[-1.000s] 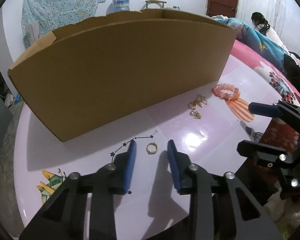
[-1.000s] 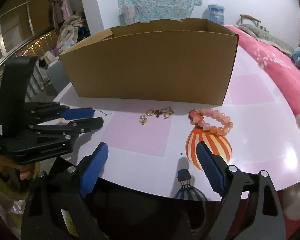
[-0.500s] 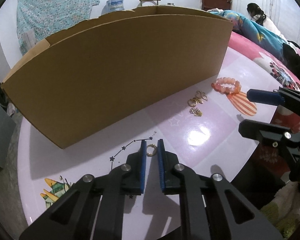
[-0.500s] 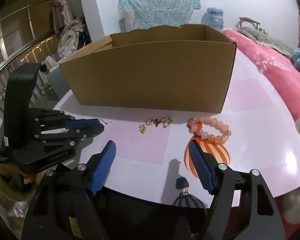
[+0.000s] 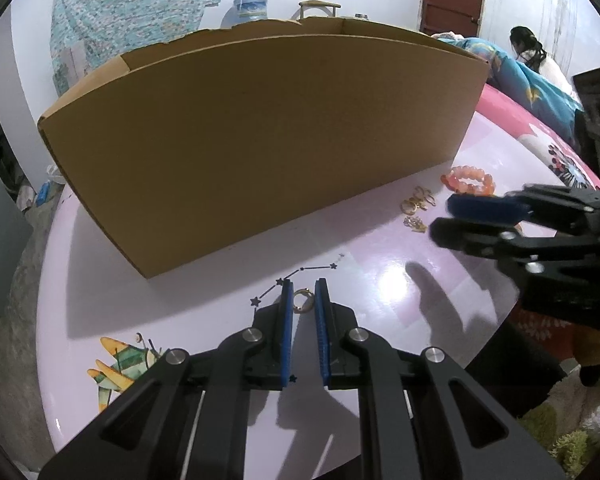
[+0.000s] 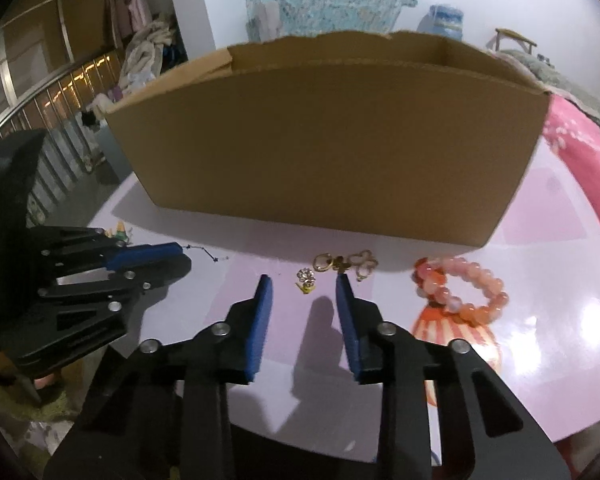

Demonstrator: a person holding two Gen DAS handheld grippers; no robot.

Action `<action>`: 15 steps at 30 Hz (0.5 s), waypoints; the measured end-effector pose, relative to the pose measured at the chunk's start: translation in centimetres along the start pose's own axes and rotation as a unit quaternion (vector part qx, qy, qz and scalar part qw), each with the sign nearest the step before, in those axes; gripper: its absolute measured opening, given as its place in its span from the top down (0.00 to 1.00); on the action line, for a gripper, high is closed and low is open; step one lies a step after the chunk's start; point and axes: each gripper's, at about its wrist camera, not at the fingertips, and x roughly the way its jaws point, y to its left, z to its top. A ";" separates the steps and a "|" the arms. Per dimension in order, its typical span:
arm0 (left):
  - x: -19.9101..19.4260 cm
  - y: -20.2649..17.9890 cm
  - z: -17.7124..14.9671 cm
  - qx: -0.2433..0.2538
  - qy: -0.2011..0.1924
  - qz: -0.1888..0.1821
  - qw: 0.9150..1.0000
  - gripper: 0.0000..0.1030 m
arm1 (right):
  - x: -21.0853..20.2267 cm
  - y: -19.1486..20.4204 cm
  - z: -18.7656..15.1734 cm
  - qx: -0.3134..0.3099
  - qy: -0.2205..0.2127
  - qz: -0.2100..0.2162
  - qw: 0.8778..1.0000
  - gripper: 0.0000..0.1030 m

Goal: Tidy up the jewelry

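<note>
A gold ring (image 5: 302,303) lies on the pale pink table (image 5: 172,292), and my left gripper (image 5: 304,284) is shut on it, its blue pads tight on both sides. My right gripper (image 6: 304,280) is closing. A small crystal earring (image 6: 307,279) sits on the table between its fingertips, which do not touch it. Just beyond lie a cluster of gold clasps (image 6: 344,264) and an orange-pink bead bracelet (image 6: 460,286). In the left wrist view the right gripper (image 5: 480,216) hovers beside the same earring (image 5: 415,224), gold cluster (image 5: 418,202) and bracelet (image 5: 468,180).
A large open cardboard box (image 5: 260,140) (image 6: 332,144) stands behind the jewelry. The table's rounded edge (image 6: 500,424) runs close under both grippers. A person (image 5: 528,52) sits on a bed at the far right. The left gripper (image 6: 156,258) shows at the right wrist view's left.
The left jaws closed around the gold ring and then stayed still. The right gripper moved forward and left to the crystal earring while its jaws narrowed.
</note>
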 end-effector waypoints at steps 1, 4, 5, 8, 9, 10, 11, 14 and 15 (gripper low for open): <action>0.0 0.1 -0.1 -0.001 -0.001 -0.001 1.000 0.90 | 0.2 0.0 0.0 -0.002 0.003 -0.002 1.000 0.75; 0.0 0.1 0.0 -0.004 -0.003 -0.003 1.000 0.90 | 0.9 0.1 0.2 -0.007 0.012 -0.009 1.000 0.82; 0.0 0.1 0.0 -0.005 -0.003 -0.004 1.000 0.90 | 0.9 0.2 0.2 -0.010 0.011 -0.010 1.000 0.84; 0.0 0.2 -0.1 -0.005 -0.005 -0.006 1.000 0.90 | 1.2 0.6 0.4 -0.027 0.012 -0.022 0.999 0.93; 0.0 0.2 -0.1 -0.005 -0.005 -0.007 1.000 0.90 | 1.2 0.8 0.4 -0.032 0.012 -0.025 0.999 0.98; 0.0 0.2 -0.1 -0.006 -0.006 -0.006 1.000 0.90 | 1.2 1.0 0.5 -0.036 0.013 -0.028 0.999 0.98; 0.0 0.3 -0.2 -0.007 -0.007 -0.006 1.000 0.90 | 1.2 1.0 0.6 -0.036 0.013 -0.028 0.999 0.99; -0.1 0.5 -0.2 -0.011 -0.009 -0.006 1.000 0.90 | 0.8 1.2 0.6 -0.031 0.012 -0.024 0.999 1.00; -0.1 0.5 -0.3 -0.012 -0.010 -0.006 1.000 0.90 | 0.6 1.3 0.5 -0.031 0.011 -0.023 0.999 1.00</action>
